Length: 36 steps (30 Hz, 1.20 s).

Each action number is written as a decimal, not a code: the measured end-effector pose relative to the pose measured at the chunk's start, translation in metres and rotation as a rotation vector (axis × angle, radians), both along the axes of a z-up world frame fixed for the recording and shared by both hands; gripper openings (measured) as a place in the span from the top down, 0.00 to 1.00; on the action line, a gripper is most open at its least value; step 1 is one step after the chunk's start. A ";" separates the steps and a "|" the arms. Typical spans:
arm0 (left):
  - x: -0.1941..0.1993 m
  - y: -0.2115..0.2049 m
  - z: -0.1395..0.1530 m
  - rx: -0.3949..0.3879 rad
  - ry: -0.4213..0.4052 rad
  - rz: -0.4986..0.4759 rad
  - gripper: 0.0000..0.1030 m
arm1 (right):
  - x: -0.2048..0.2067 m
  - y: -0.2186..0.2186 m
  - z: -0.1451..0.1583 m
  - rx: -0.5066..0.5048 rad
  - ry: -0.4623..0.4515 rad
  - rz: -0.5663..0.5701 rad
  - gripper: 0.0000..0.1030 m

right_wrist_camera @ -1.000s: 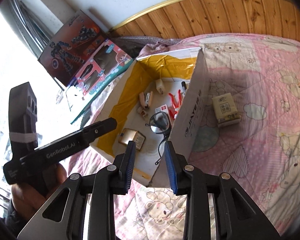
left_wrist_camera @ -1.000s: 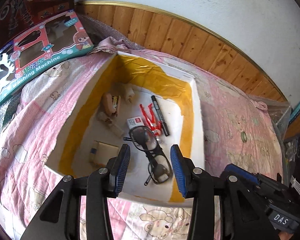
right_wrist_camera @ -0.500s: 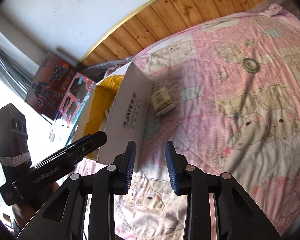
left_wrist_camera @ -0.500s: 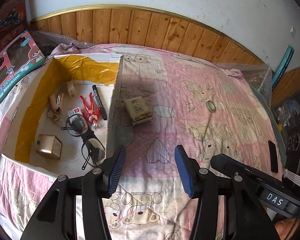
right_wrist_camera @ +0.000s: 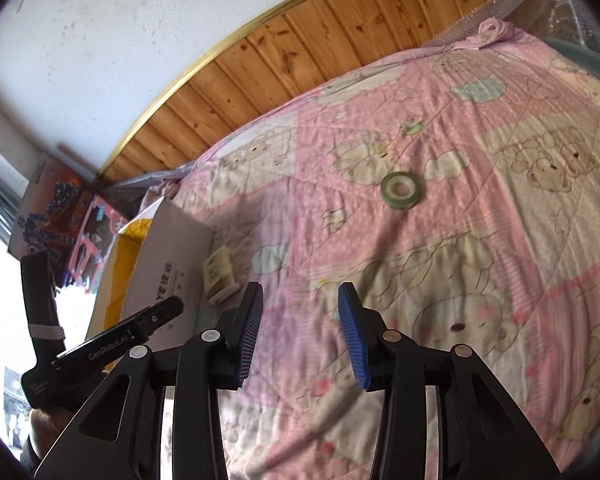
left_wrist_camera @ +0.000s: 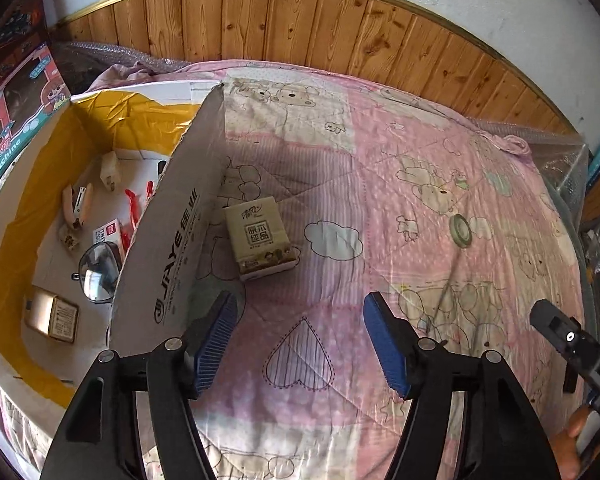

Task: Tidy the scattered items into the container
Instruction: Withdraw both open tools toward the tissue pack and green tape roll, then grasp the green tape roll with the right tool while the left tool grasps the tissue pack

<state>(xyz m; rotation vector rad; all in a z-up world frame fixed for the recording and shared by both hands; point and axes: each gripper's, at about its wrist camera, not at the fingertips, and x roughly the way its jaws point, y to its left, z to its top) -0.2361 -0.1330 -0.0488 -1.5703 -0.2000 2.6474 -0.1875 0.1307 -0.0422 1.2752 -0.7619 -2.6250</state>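
A white cardboard box point(left_wrist_camera: 172, 240) lined with yellow tape sits on the pink quilt at the left. Inside it lie glasses point(left_wrist_camera: 98, 272), a small tan box point(left_wrist_camera: 54, 314), red clips point(left_wrist_camera: 130, 216) and a stapler point(left_wrist_camera: 78, 206). A tissue pack point(left_wrist_camera: 260, 238) rests on the quilt just right of the box wall, also seen as the tissue pack point(right_wrist_camera: 220, 276). A green tape roll point(right_wrist_camera: 402, 190) lies further right, the same tape roll point(left_wrist_camera: 460, 230). My left gripper point(left_wrist_camera: 300, 344) hovers open, empty, short of the tissue pack. My right gripper point(right_wrist_camera: 300, 332) is open and empty over bare quilt.
Toy boxes point(left_wrist_camera: 16, 120) lean at the far left beside the container. A wooden panel wall point(left_wrist_camera: 300, 28) runs along the back of the bed. Bubble wrap point(left_wrist_camera: 560, 152) lines the right edge. A hand point(left_wrist_camera: 572, 440) holds the other gripper at lower right.
Both grippers swung right, away from the box interior toward the open quilt. The left now faces the tissue pack; the right's jaws have spread wider and the tape roll has come into its view.
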 end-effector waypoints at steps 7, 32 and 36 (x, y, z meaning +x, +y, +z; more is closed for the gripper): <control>-0.044 -0.004 -0.042 -0.053 -0.073 0.066 0.33 | -0.069 0.035 -0.037 0.070 -0.074 -0.032 0.58; -0.087 -0.009 -0.091 -0.081 -0.092 0.085 0.49 | -0.138 0.054 -0.105 0.212 -0.154 0.018 0.84; -0.078 -0.005 -0.084 -0.084 -0.078 0.064 0.49 | -0.127 0.060 -0.098 0.158 -0.150 -0.003 0.84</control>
